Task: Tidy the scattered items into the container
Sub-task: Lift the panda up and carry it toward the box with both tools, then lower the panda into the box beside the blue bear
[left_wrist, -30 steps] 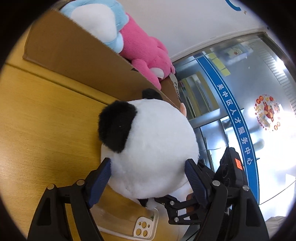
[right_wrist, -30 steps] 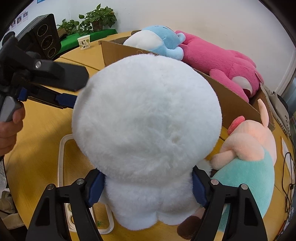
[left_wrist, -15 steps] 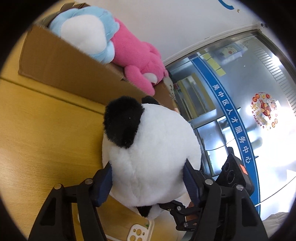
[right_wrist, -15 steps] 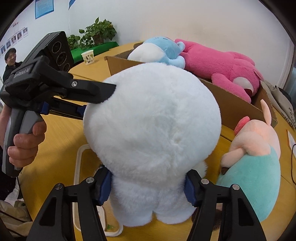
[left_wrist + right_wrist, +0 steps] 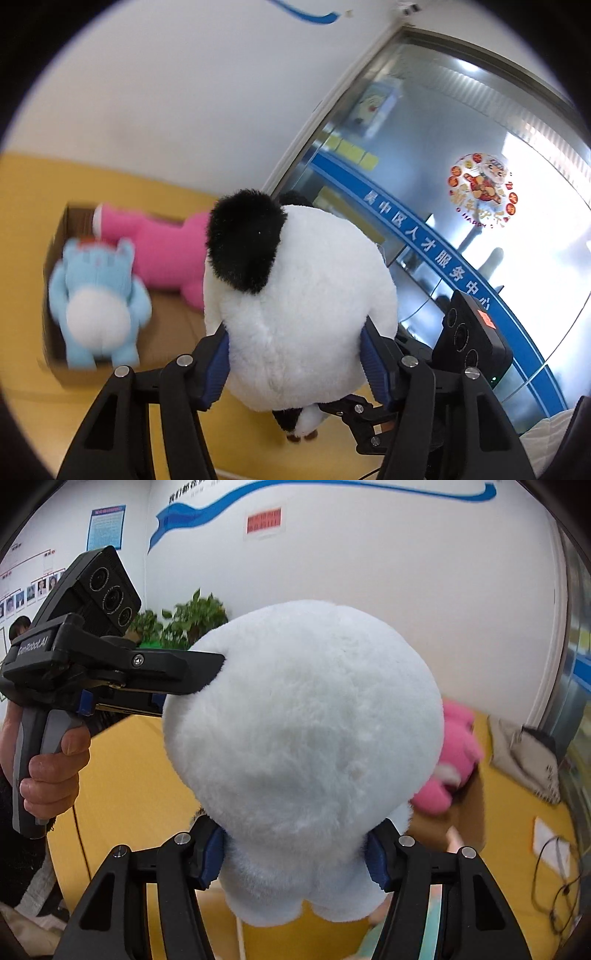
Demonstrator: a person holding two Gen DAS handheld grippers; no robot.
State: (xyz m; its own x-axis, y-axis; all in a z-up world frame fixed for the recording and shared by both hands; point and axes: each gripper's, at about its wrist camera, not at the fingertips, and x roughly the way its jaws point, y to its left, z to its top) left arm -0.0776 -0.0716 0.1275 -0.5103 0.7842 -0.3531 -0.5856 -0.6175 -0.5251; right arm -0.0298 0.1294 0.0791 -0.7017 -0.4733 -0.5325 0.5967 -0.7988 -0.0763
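Observation:
A white plush panda (image 5: 303, 310) with a black ear is held between both grippers, high above the yellow table. My left gripper (image 5: 295, 363) is shut on its head. My right gripper (image 5: 295, 856) is shut on its lower body, and the panda (image 5: 303, 746) fills that view. The open cardboard box (image 5: 173, 332) lies below and to the left, holding a blue plush (image 5: 98, 299) and a pink plush (image 5: 162, 254). The left gripper's finger (image 5: 173, 672) shows at the panda's left side in the right wrist view.
The pink plush (image 5: 452, 764) and a box corner (image 5: 469, 812) show at the right of the panda. A grey bag (image 5: 524, 753) and a cable (image 5: 554, 878) lie on the table at the right. A potted plant (image 5: 184, 620) stands at the back. A glass wall (image 5: 461, 184) is at the right.
Both grippers have lifted the panda well above the table and toward the box. The box interior now shows from above in the left wrist view. The pig plush has dropped out of sight.

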